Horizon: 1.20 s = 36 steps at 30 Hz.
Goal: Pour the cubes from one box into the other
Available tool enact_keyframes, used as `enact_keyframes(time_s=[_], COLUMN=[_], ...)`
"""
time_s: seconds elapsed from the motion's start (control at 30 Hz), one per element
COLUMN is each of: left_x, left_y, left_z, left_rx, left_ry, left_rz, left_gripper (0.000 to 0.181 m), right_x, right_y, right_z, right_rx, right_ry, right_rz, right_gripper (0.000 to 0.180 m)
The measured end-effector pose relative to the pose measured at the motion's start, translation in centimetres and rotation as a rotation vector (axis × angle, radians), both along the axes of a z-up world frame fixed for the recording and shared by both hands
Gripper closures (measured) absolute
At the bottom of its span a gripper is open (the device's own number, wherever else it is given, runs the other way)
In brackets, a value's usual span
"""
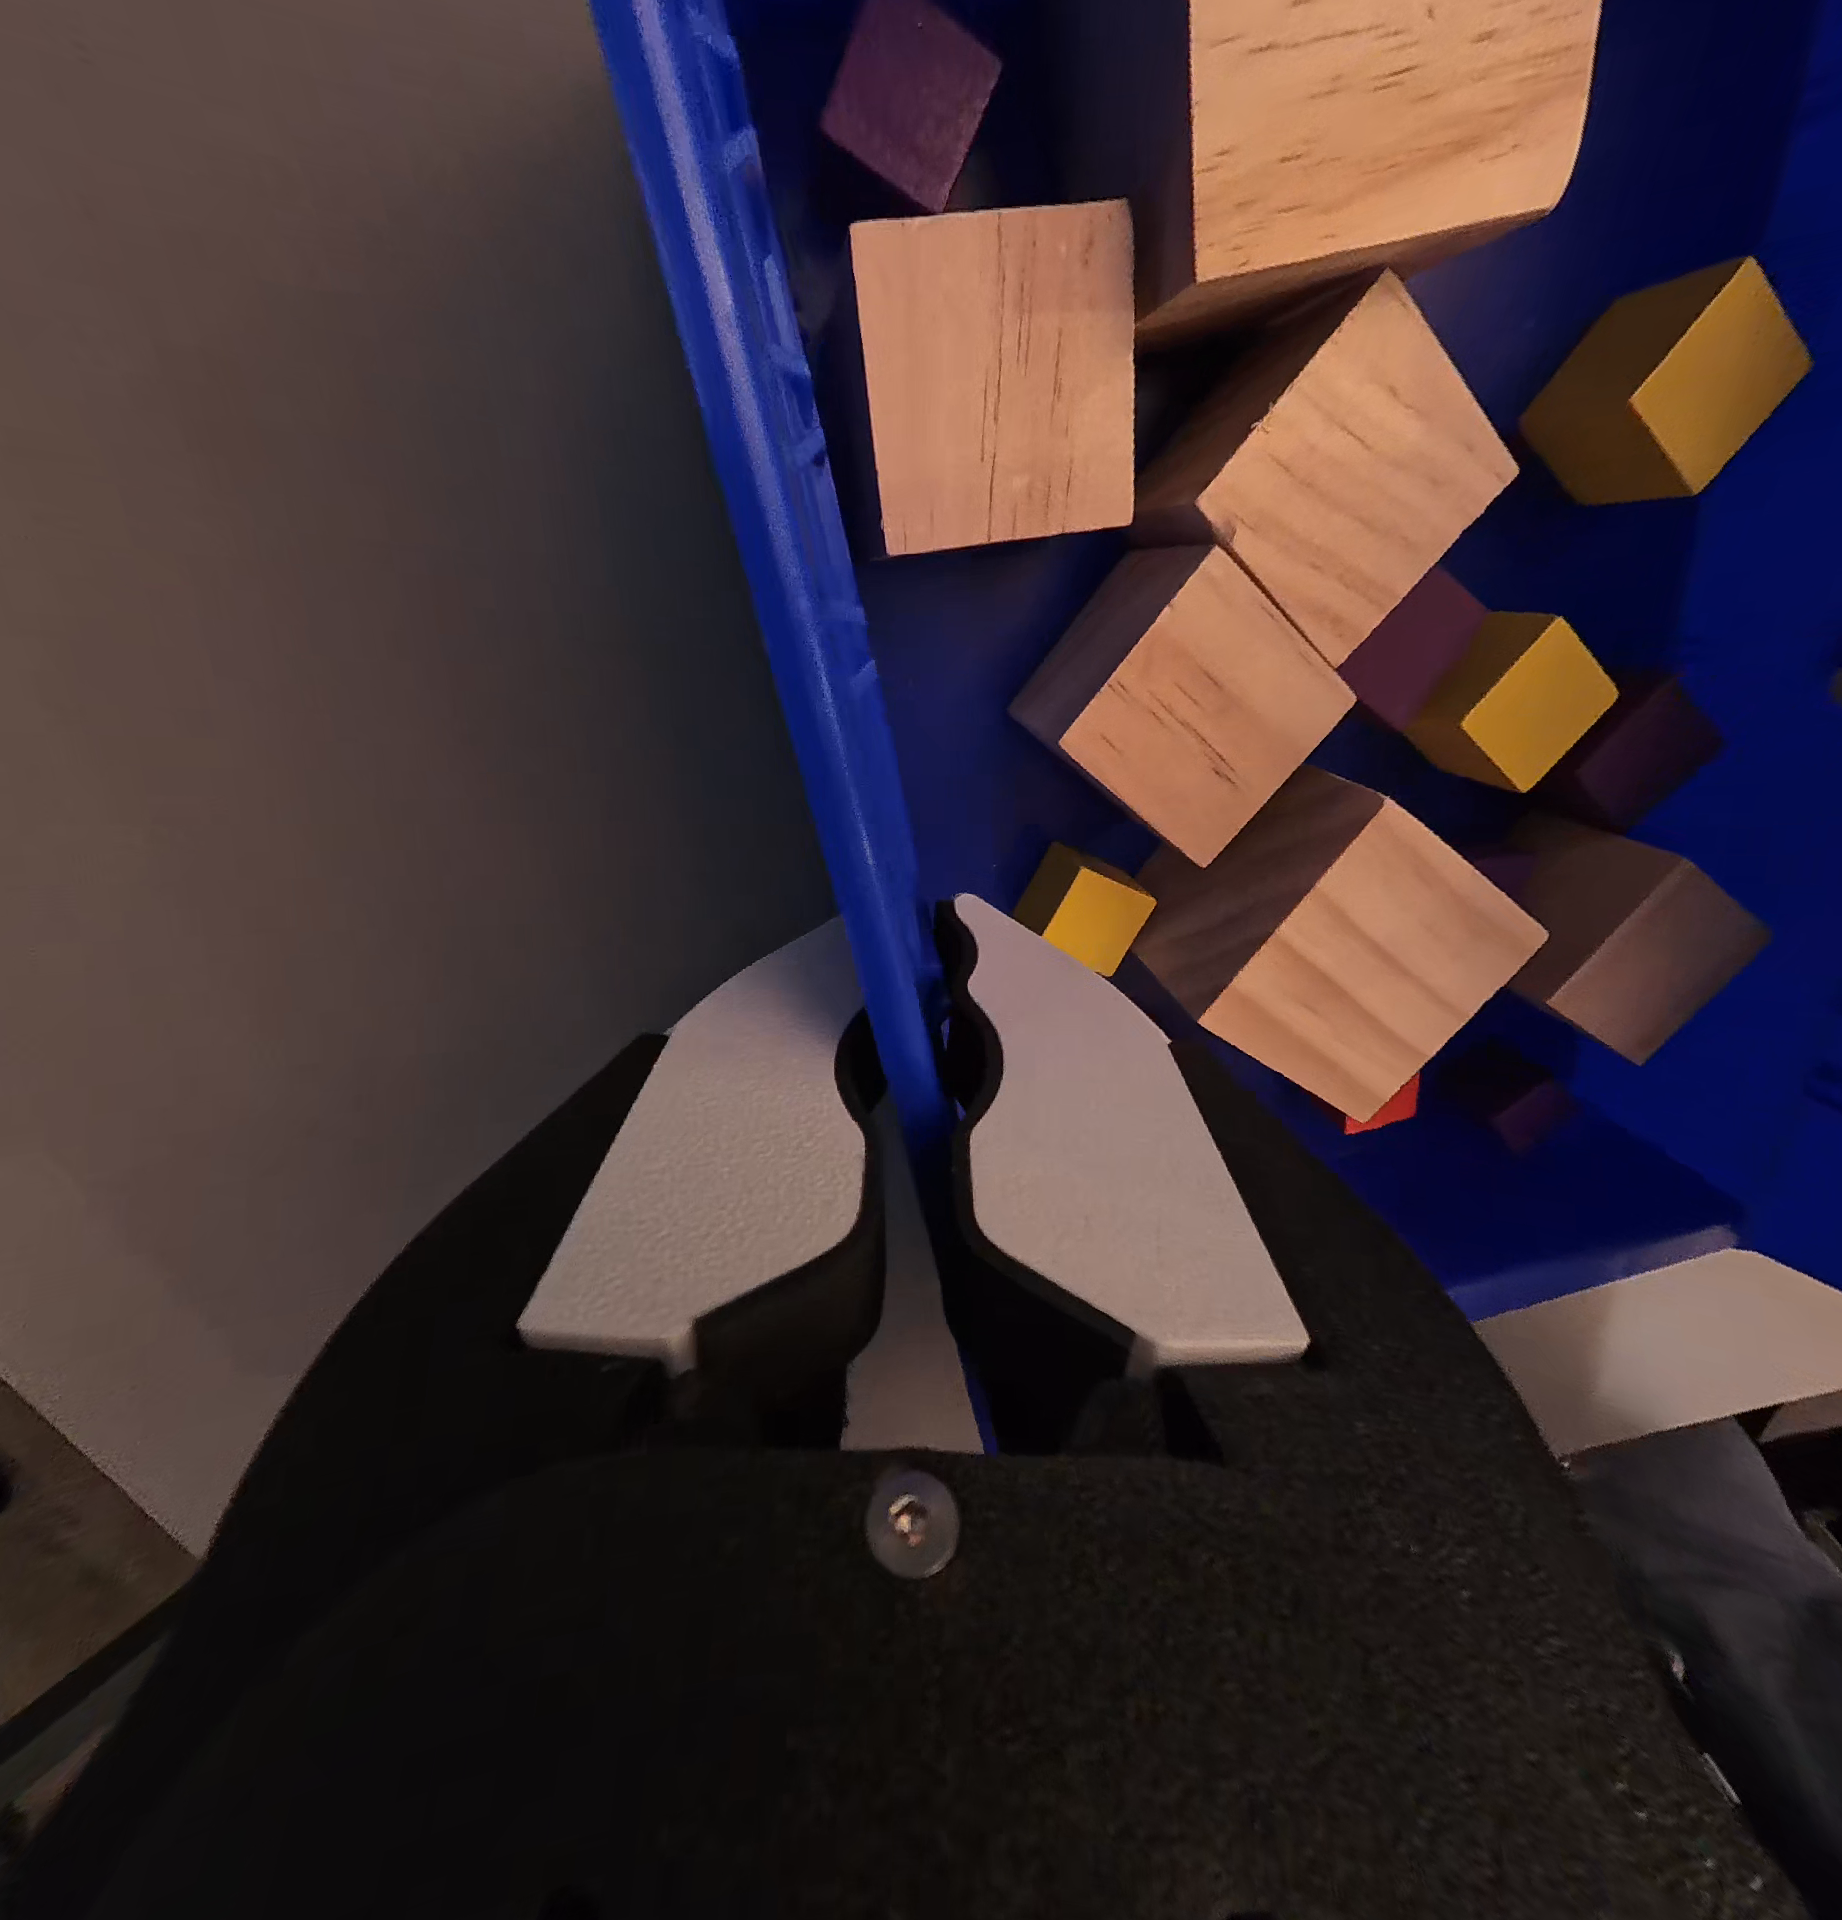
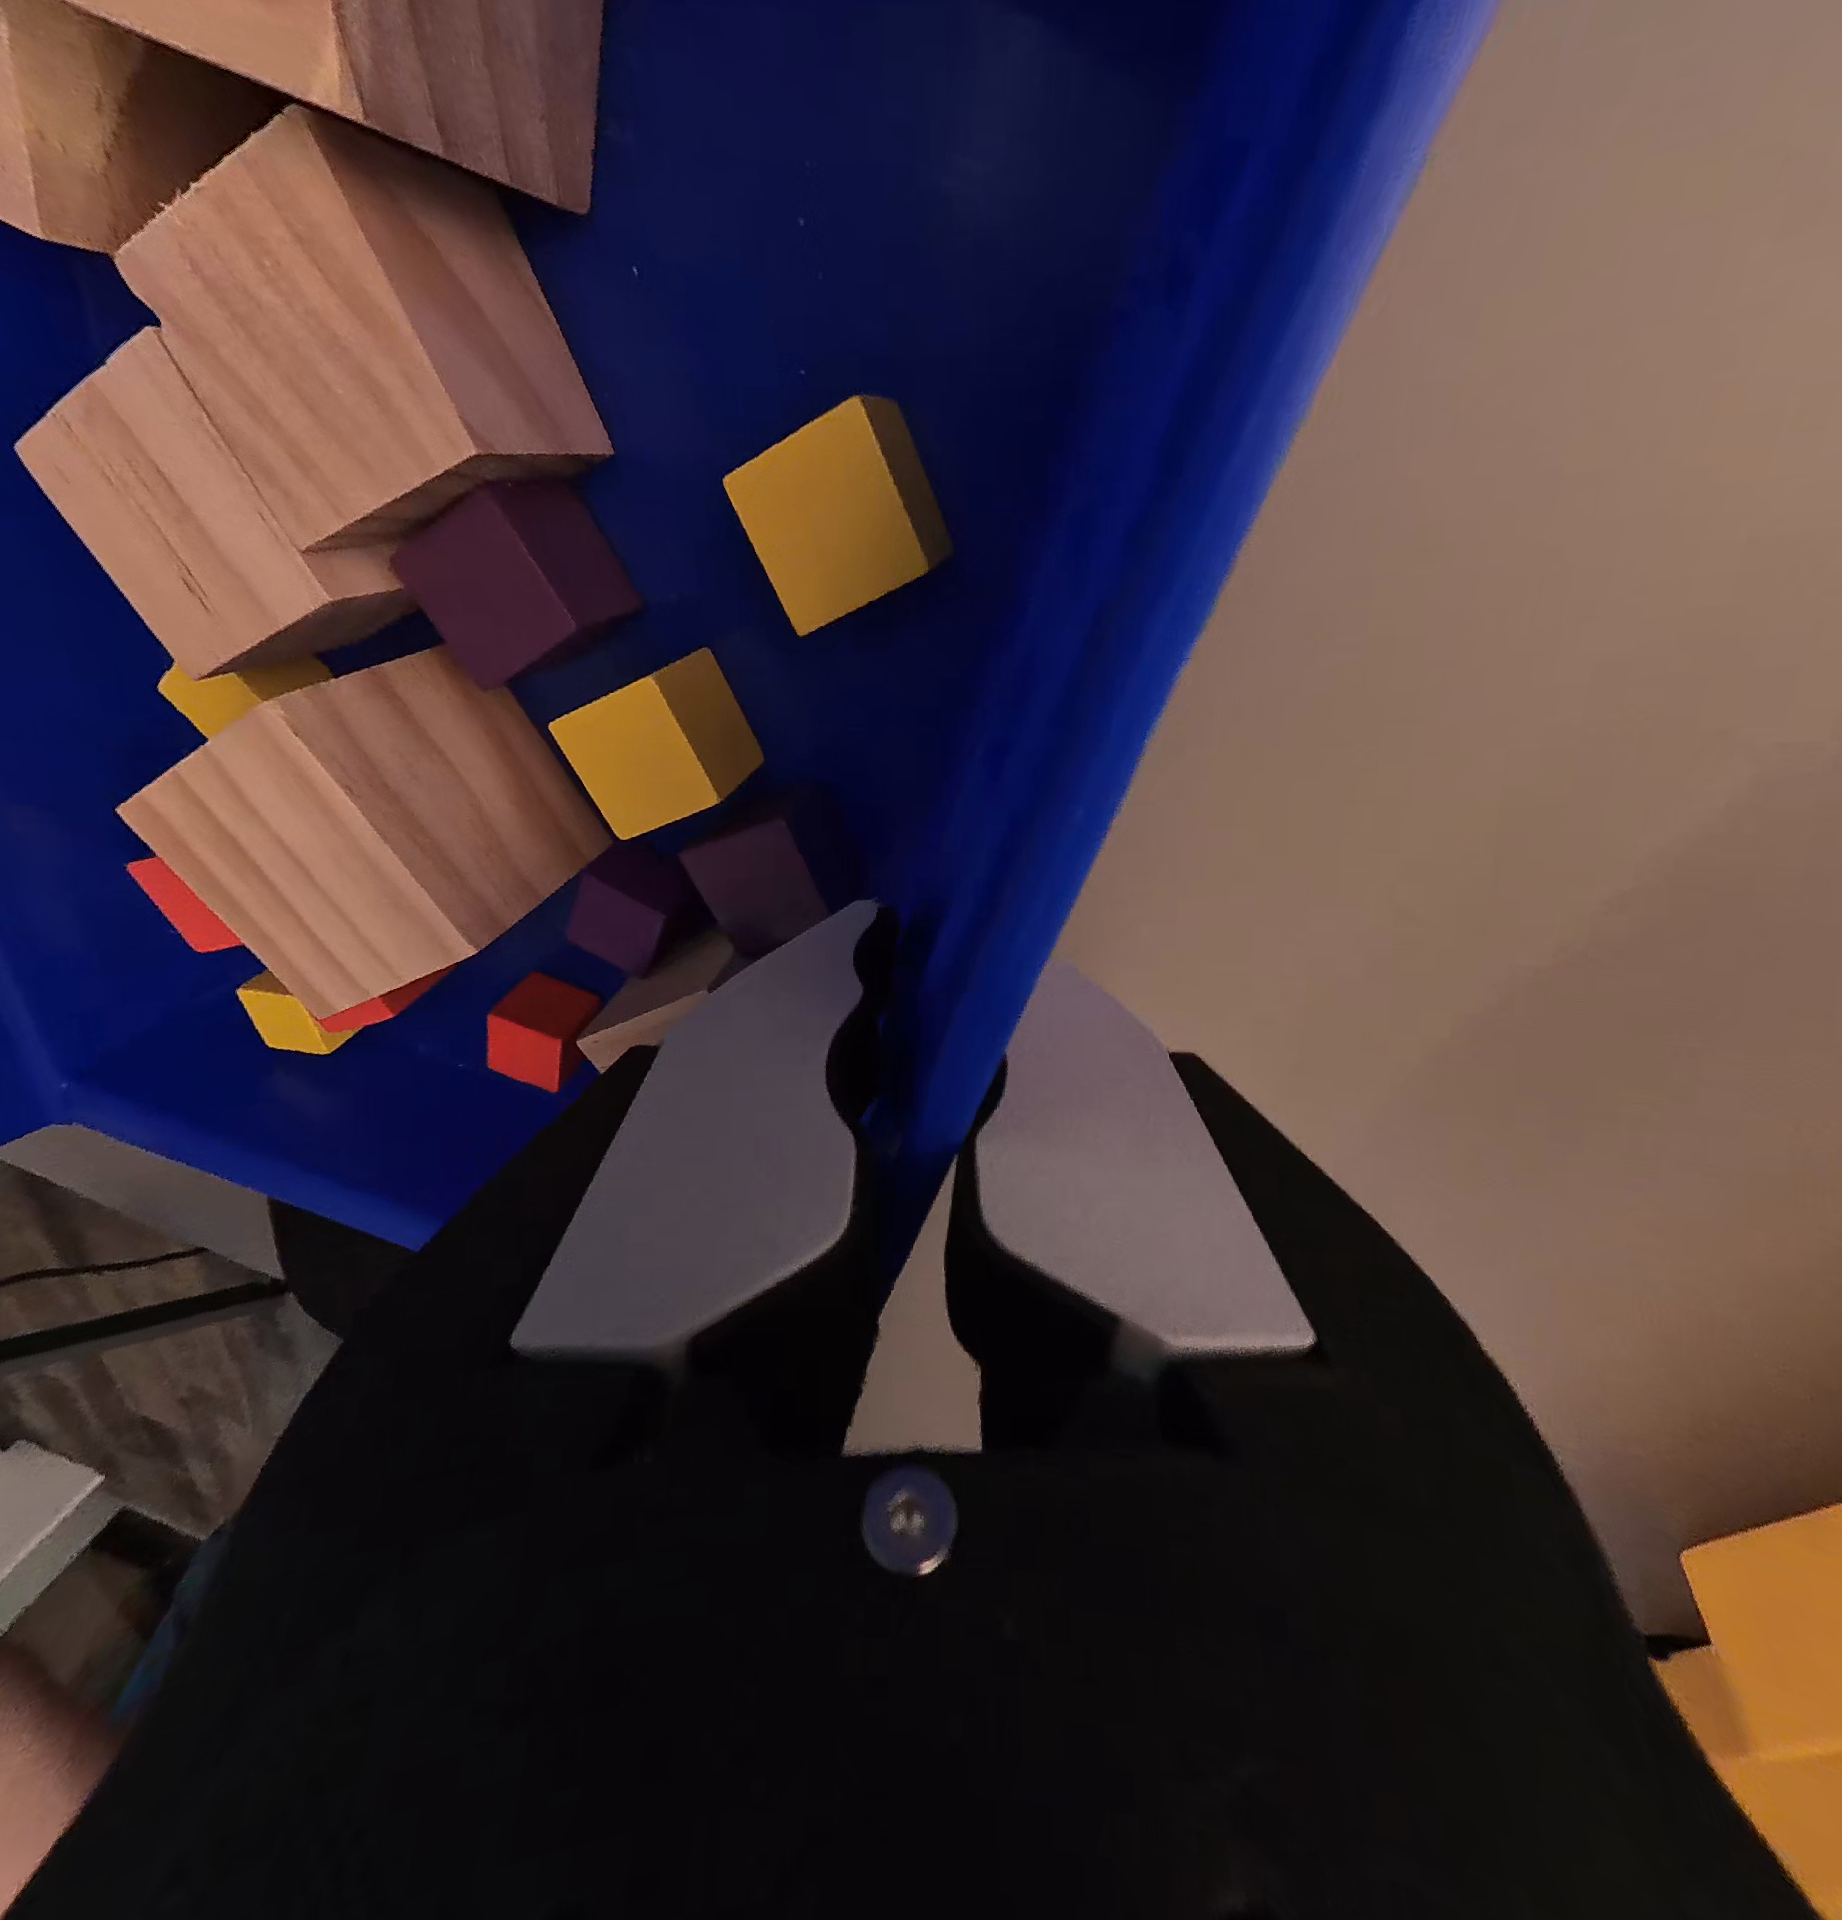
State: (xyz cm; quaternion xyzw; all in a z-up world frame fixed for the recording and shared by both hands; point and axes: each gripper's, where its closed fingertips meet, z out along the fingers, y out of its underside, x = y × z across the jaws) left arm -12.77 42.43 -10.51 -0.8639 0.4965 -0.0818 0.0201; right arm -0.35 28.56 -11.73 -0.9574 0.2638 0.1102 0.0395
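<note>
A blue plastic box is tilted steeply between my two grippers. My left gripper is shut on its left wall. My right gripper is shut on its right wall. Inside it lie several large plain wooden cubes and several small yellow, purple and red cubes, bunched and some blurred as if sliding. The other box does not show for certain.
A plain beige wall fills the view beyond the box. A yellow object sits at the lower right of the right wrist view. A white table edge and floor with cables show below the box.
</note>
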Motion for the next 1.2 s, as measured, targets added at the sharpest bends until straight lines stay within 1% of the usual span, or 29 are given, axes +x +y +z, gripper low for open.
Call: enact_keyframes(time_s=[0.1, 0.2, 0.3, 0.4, 0.57, 0.73, 0.83, 0.97, 1.2], left_x=[1.1, 2.8, 5.1, 7.9, 13.6, 19.9, 23.5, 27.9, 35.1], left_y=[-1.5, -3.0, -4.9, -7.1, -11.6, -17.4, -20.9, -24.8, -29.3], left_z=[0.5, 1.9, 4.1, 7.2, 12.1, 15.2, 16.1, 16.3, 15.3], left_rx=[-0.008, 0.015, 0.039, 0.064, 0.088, 0.085, 0.086, 0.079, 0.108], left_ry=[0.016, 0.009, 0.000, -0.027, -0.061, -0.085, -0.086, -0.088, -0.148], left_rz=[-0.009, -0.030, -0.068, -0.108, -0.180, -0.269, -0.323, -0.381, -0.440], left_gripper=[0.175, 0.174, 0.174, 0.174, 0.174, 0.174, 0.174, 0.174, 0.174], right_x=[0.9, 2.4, 4.6, 7.2, 11.8, 16.9, 19.7, 23.2, 29.7], right_y=[-1.6, -3.2, -5.1, -7.5, -12.6, -19.3, -23.2, -27.6, -32.6], right_z=[0.5, 1.7, 3.8, 6.7, 11.7, 15.1, 16.1, 16.3, 15.6], right_rx=[-0.008, 0.003, 0.019, 0.051, 0.085, 0.085, 0.081, 0.082, 0.112], right_ry=[0.019, 0.011, -0.012, -0.028, -0.062, -0.099, -0.108, -0.116, -0.169], right_rz=[-0.018, -0.035, -0.049, -0.076, -0.142, -0.230, -0.286, -0.341, -0.398], right_gripper=[0.172, 0.172, 0.172, 0.172, 0.172, 0.172, 0.172, 0.172, 0.172])
